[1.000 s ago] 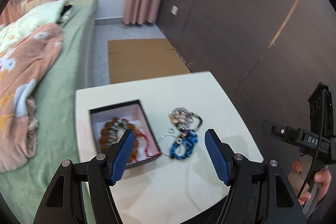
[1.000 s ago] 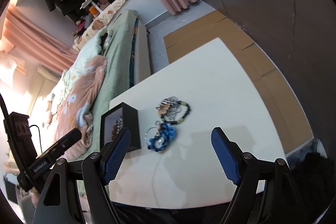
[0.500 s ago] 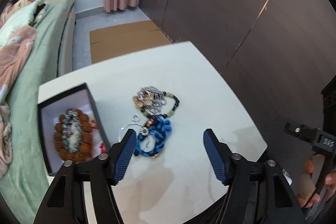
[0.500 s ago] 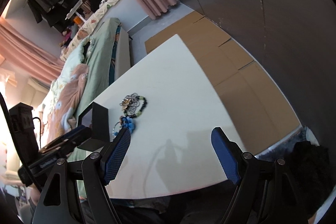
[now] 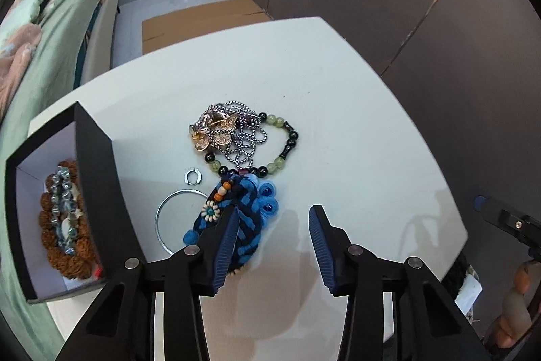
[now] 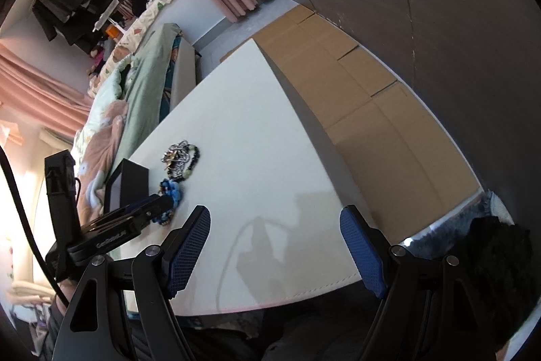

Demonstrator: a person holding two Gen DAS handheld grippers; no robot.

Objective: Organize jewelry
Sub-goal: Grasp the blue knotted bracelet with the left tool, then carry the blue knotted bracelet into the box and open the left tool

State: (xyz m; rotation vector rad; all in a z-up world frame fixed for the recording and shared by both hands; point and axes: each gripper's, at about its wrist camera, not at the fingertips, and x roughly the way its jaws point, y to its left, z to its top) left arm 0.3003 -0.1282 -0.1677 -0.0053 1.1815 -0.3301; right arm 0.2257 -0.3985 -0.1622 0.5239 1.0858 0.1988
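Left wrist view: left tool (image 5: 270, 239) hung low over the white worktop (image 5: 355, 137), jaws wide, gripping nothing, left finger lapping the near end of the blue braided bracelet (image 5: 243, 212). Lay just right of the open black box (image 5: 98, 178), already holding a brown bead bracelet (image 5: 64, 246). Beside the braid: a thin silver hoop (image 5: 169, 219), a small ring (image 5: 193, 175); farther off, chain and green-black beads in one tangle (image 5: 236, 137). Looked soft, light, floppy, not fragile; best pinched across the thick woven middle, clear of the hoop. Could snag the beads at its far end. Right tool (image 6: 274, 246) spread wide too, empty, over bare worktop at the near edge.
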